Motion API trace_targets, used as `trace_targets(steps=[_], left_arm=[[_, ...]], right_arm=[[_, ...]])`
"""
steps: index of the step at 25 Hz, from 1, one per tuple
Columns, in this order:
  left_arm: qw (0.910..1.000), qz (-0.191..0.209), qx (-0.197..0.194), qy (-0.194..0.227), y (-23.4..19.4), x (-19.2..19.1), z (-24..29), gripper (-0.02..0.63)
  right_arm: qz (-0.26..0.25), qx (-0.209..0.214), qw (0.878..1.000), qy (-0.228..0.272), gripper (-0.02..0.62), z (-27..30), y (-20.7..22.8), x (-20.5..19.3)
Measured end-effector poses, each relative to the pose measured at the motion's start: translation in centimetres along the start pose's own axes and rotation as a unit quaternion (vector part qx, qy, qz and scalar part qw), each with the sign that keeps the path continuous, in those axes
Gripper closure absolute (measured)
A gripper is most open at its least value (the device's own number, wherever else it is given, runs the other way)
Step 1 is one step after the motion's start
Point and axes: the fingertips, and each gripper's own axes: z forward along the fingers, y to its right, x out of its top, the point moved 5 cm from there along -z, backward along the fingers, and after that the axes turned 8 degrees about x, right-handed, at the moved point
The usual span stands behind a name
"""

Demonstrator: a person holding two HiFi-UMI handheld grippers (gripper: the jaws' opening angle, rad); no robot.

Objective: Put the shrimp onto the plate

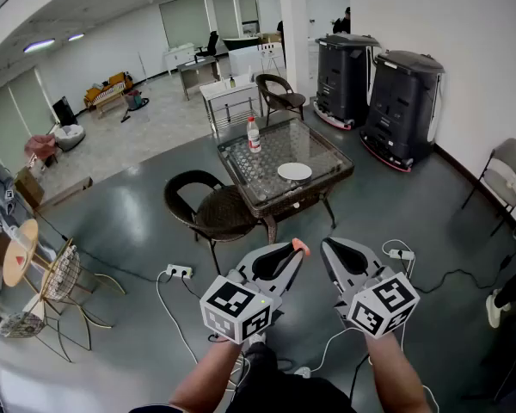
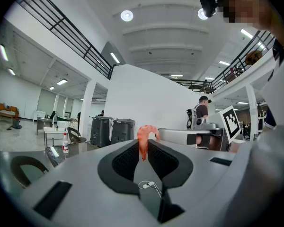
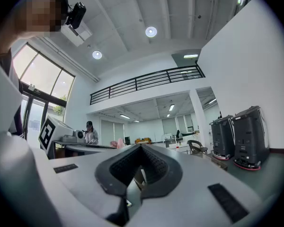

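The left gripper (image 1: 294, 252) is pinching a small orange-pink shrimp (image 2: 144, 137) tight between the tips of its jaws. The shrimp is sticking up above them. The right gripper (image 3: 141, 148) is holding nothing, and its jaws are pressed together. Both are hanging side by side over the grey floor (image 1: 138, 231). The round white plate (image 1: 294, 171) is sitting on the square glass-topped table (image 1: 331, 157), well apart from the shrimp. A clear plastic bottle with a red label (image 1: 253, 134) is standing there too.
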Motion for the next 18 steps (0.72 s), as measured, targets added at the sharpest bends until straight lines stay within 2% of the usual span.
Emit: trace_targets(steps=[18], left_arm=[[1.0000, 0.001, 0.010, 0.000, 0.6, -0.2, 1.6, 0.548]], right_arm=[[0.004, 0.014, 1.000, 0.014, 0.591, -0.7, 1.8, 0.1]])
